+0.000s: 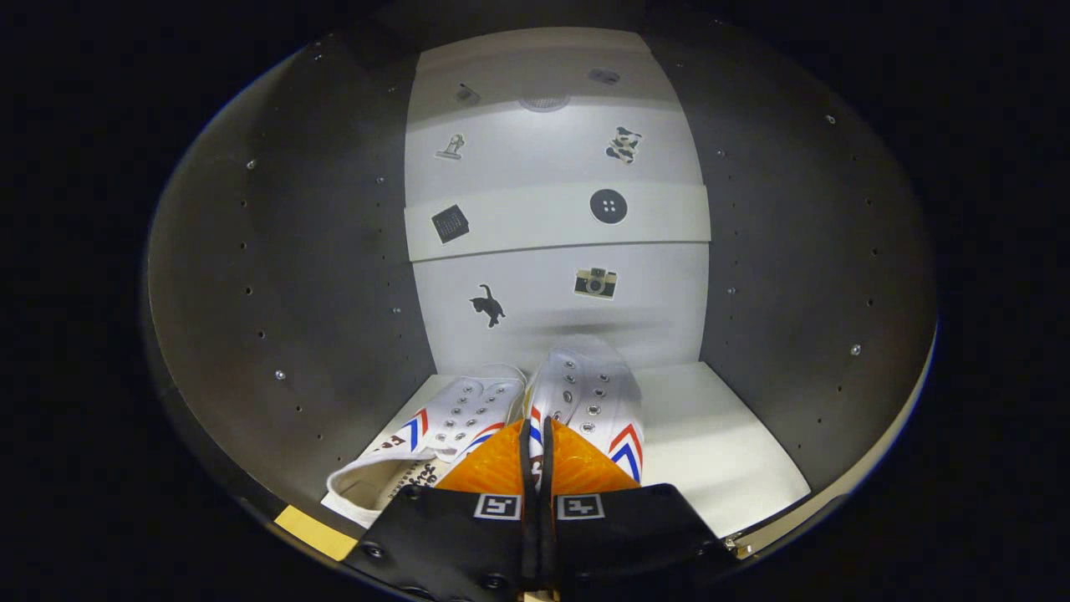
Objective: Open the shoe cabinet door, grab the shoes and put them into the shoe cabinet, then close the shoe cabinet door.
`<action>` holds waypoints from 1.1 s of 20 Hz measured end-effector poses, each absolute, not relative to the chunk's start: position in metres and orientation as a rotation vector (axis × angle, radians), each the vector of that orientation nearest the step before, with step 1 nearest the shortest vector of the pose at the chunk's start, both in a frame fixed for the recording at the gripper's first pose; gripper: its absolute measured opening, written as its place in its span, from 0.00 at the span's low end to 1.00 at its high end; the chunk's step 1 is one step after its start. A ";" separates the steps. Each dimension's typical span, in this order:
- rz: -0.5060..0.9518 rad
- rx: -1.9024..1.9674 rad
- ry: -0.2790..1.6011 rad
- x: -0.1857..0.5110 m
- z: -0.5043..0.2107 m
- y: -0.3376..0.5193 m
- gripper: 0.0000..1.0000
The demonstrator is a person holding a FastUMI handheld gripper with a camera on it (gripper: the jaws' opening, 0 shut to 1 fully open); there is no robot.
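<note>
In the gripper view we see the gripper [535, 435] inside the open shoe cabinet [284, 276], fingers drawn narrow, seemingly pinching the inner edges of the two white shoes [585, 401] that sit on the bottom shelf [727, 451]. We judge opening and loading done; letting go, backing out and closing the door remain. Dark side walls flank us, the stickered back panel [552, 167] lies just beyond the toes, with free shelf rightward.
</note>
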State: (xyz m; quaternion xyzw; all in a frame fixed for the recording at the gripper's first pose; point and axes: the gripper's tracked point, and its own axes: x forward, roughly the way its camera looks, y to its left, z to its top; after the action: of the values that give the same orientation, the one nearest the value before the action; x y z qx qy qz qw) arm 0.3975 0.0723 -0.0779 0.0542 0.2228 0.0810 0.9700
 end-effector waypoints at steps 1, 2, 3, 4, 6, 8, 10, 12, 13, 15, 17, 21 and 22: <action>0.156 0.105 0.445 0.397 -0.076 0.071 0.04; 0.156 0.102 0.422 0.397 -0.070 0.070 0.07; 0.147 0.102 0.409 0.394 -0.062 0.067 0.12; 0.148 0.112 0.401 0.390 -0.057 0.066 0.25; 0.147 0.133 0.408 0.370 -0.052 0.065 0.53; 0.137 0.138 0.397 0.347 -0.045 0.060 0.80; 0.149 0.128 0.385 0.315 -0.038 0.057 0.95; 0.176 0.110 0.371 0.281 -0.030 0.058 0.99; 0.174 0.097 0.362 0.264 -0.026 0.055 0.99; 0.187 0.087 0.344 0.227 -0.015 0.055 0.98; 0.199 0.080 0.336 0.189 -0.004 0.053 0.98; 0.195 0.076 0.298 0.123 0.024 0.039 0.98; 0.196 0.079 0.289 0.106 0.031 0.036 0.98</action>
State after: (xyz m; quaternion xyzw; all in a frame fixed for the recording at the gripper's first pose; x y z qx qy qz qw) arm 0.1064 0.0356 0.0308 0.0393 0.1435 0.0975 0.9840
